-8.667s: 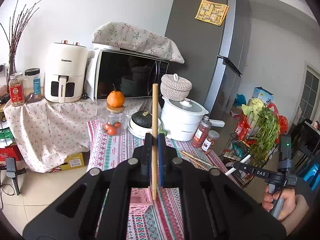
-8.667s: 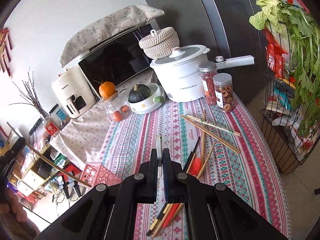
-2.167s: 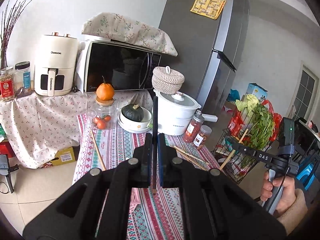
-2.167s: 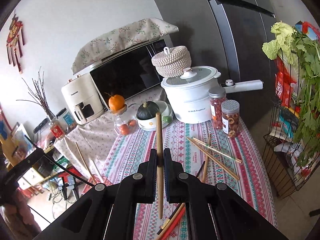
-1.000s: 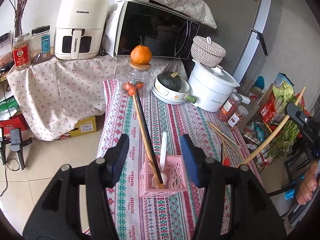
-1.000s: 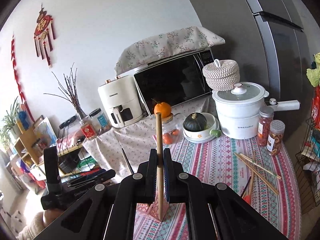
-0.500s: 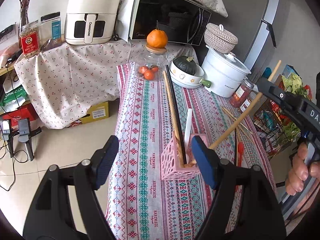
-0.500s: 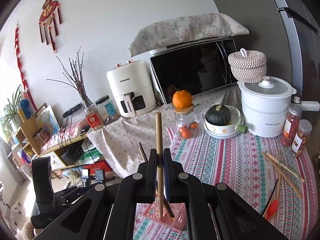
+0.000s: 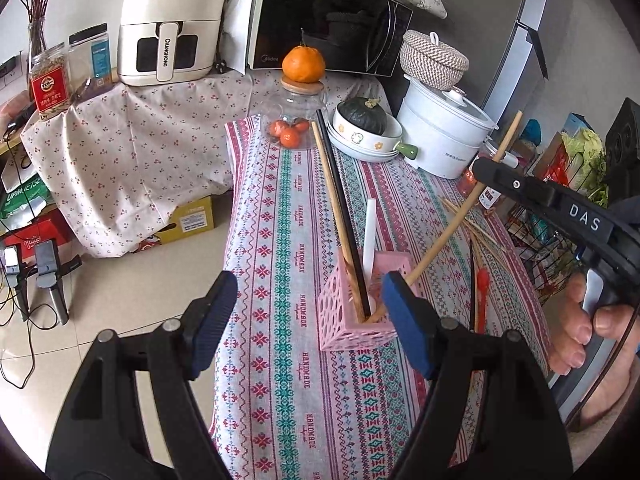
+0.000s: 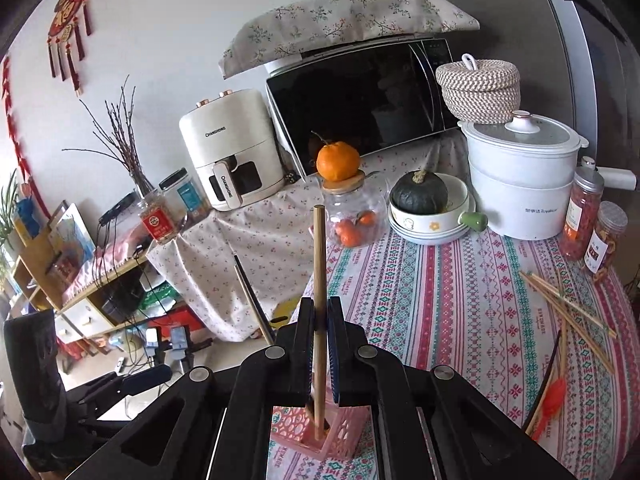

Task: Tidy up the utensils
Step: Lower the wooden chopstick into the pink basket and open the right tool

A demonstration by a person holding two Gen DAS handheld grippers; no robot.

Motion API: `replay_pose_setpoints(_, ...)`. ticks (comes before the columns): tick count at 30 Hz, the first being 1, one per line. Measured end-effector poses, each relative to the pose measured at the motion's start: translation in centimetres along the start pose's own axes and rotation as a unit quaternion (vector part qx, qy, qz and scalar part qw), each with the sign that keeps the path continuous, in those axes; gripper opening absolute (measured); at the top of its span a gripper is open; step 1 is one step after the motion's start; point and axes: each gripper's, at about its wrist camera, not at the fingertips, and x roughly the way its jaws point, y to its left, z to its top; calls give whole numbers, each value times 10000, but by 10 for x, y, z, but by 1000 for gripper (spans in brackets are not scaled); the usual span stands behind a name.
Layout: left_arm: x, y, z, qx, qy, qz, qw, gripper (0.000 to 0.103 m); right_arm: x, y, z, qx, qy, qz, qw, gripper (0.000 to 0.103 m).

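Observation:
A pink perforated holder (image 9: 347,322) stands on the patterned tablecloth (image 9: 280,216). It holds a wooden chopstick, a black chopstick (image 9: 340,208) and a white spoon (image 9: 370,232). My left gripper (image 9: 310,320) is open and empty, its pads on either side of the holder, held just short of it. My right gripper (image 10: 319,344) is shut on a wooden chopstick (image 10: 319,280) whose lower end is inside the holder (image 10: 320,436). That chopstick (image 9: 460,216) also shows slanting in the left wrist view. Loose chopsticks (image 10: 568,304) and a red utensil (image 10: 554,394) lie on the cloth at right.
At the far end of the table stand a glass jar with an orange (image 9: 302,80), a bowl with a squash (image 9: 366,120), a white pot (image 9: 444,136) and spice jars (image 10: 584,216). Behind are a microwave (image 10: 360,96) and an air fryer (image 9: 168,20). A wire basket (image 9: 540,240) is at right.
My left gripper has let go of the black chopstick into the holder, opened and drawn back. My right gripper has brought its wooden chopstick down into the holder.

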Motion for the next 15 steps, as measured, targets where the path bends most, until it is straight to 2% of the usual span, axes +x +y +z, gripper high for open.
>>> replay_pose_setpoints(15,4,-7,-3,139,80,14,9999,76,24,2,-12,-43,475,42,9989,9)
